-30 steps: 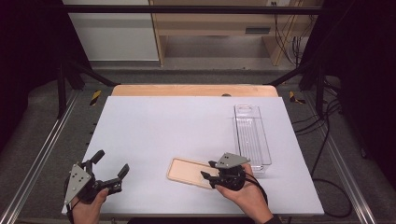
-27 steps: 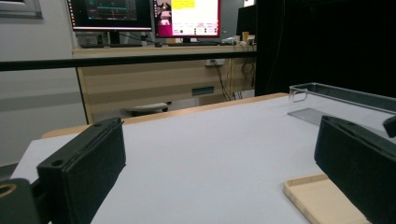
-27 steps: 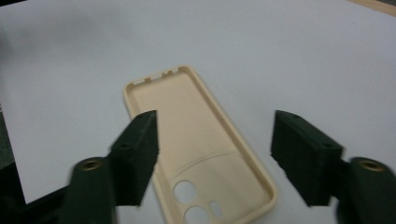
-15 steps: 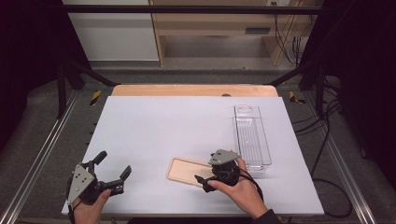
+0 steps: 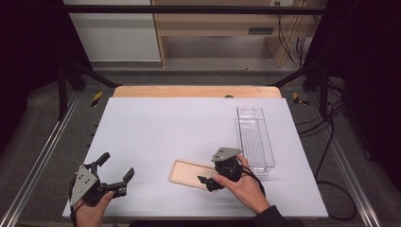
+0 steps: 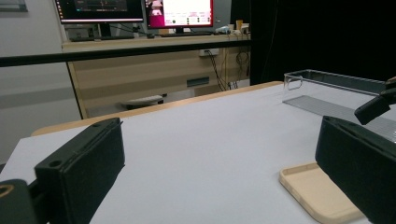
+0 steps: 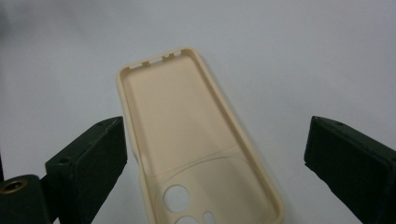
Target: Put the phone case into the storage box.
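Now: phone case released near the table's front edge

Flat on the white table (image 5: 156, 132) a beige phone case (image 5: 189, 173) is seen, hollow side up, near the front edge and just left of a clear tray (image 5: 255, 137). The right gripper (image 5: 208, 182) is held over the case's right end, its jaws having just been opening; in the right gripper view the case (image 7: 187, 140) is shown lying between the wide-spread jaws, with bare table visible between its rims and each pad, so nothing is gripped. The camera cut-outs are found at the end nearest that gripper.

The left gripper (image 5: 116, 172) is kept at the front left corner of the table, jaws wide apart and empty. A broad bare stretch of table is left between it and the case. In the left gripper view the case (image 6: 317, 196) is seen low at the right, the tray (image 6: 336, 86) beyond it.

The tray is set along the right edge, well clear of the back edge. Most of the middle and back of the table is left open.
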The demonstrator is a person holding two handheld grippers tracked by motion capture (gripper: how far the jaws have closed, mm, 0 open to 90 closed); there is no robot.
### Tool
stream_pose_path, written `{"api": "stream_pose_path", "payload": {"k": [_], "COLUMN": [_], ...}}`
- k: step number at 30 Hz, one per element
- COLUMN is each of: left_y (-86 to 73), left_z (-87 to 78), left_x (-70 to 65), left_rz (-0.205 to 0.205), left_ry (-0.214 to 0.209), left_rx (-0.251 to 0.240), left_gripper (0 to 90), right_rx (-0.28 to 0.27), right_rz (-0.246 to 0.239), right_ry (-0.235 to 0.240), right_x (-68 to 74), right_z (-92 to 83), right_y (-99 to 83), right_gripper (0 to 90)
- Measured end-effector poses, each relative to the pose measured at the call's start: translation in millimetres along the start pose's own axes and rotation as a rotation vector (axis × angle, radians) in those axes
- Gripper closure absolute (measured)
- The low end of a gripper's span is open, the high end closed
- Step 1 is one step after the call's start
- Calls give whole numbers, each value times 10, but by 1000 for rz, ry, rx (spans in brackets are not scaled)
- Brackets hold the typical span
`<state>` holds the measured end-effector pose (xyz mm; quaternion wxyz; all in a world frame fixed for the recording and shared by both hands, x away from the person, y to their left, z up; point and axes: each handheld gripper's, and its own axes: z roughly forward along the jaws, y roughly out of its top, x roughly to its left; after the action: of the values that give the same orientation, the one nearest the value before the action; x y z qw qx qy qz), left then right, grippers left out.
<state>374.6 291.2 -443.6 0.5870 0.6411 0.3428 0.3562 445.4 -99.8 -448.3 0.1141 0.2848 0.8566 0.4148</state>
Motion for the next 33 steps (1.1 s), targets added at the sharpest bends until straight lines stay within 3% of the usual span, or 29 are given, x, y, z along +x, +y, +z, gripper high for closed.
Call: {"api": "stream_pose_path", "payload": {"k": [9, 15, 19, 24, 26, 30, 33], "left_y": [-19, -19, -54, -49, -62, -88, -97], "left_z": [-5, -16, 10, -2, -2, -7, -15], "left_x": [2, 3, 0, -10, -1, 23, 44], "left_rz": [-1, -3, -9, -9, -15, -28, -42], "left_ry": [6, 7, 0, 2, 5, 13, 18], "left_rx": [11, 7, 31, 28, 27, 32, 27], "left_gripper": [7, 7, 7, 8, 7, 8, 8], "right_rx": [60, 112, 114, 138, 160, 178, 156], "right_rz": [-14, -28, -45, -62, -99, -117, -118], "right_ry": [45, 33, 58, 97, 87, 55, 49], "right_x": [-7, -41, -22, 3, 31, 83, 106], "right_z": [176, 240, 282, 327, 343, 359, 340], "right_y": [-64, -111, -127, -143, -157, -177, -222], "right_gripper": [57, 72, 88, 79, 75, 71, 74]}}
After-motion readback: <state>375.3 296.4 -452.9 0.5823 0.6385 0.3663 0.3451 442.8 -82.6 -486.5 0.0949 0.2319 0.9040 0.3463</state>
